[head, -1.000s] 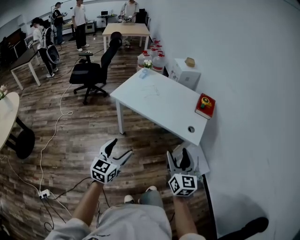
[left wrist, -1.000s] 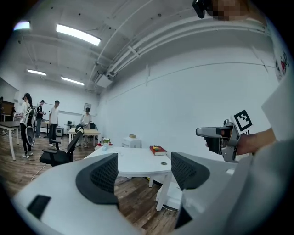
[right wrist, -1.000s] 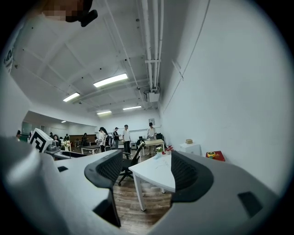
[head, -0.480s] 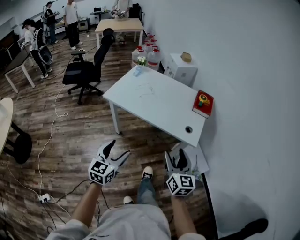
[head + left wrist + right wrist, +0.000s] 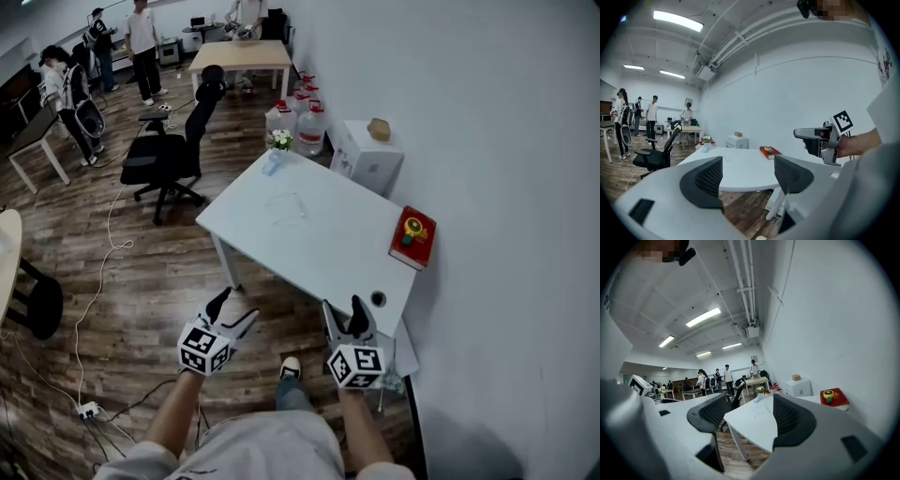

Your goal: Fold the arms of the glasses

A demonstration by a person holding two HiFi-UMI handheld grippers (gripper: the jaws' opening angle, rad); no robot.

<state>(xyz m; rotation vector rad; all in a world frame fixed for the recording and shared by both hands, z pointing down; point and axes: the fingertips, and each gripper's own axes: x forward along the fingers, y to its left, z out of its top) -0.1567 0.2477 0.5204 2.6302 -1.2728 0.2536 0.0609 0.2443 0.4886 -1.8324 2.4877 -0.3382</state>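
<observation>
The glasses (image 5: 286,207) are a thin wire outline lying on the white table (image 5: 328,253), out past its middle. They also show faintly in the right gripper view as glasses (image 5: 764,412) between the jaws, far off. My left gripper (image 5: 234,309) hangs over the wooden floor just short of the table's near edge, open and empty. My right gripper (image 5: 344,315) is level with the table's near corner, also open with nothing in it. The left gripper (image 5: 747,176) looks along the table; the right gripper (image 5: 750,417) faces it too.
A red book (image 5: 412,236) with a yellow item on it lies at the table's right edge by the wall. A small flower pot (image 5: 279,141) stands at the far corner. Behind are water bottles (image 5: 309,122), a white cabinet (image 5: 370,155) and an office chair (image 5: 173,141). Cables (image 5: 103,272) run over the floor.
The person has stepped toward the table, so both grippers now sit close to its near edge. Both stay open and empty.
</observation>
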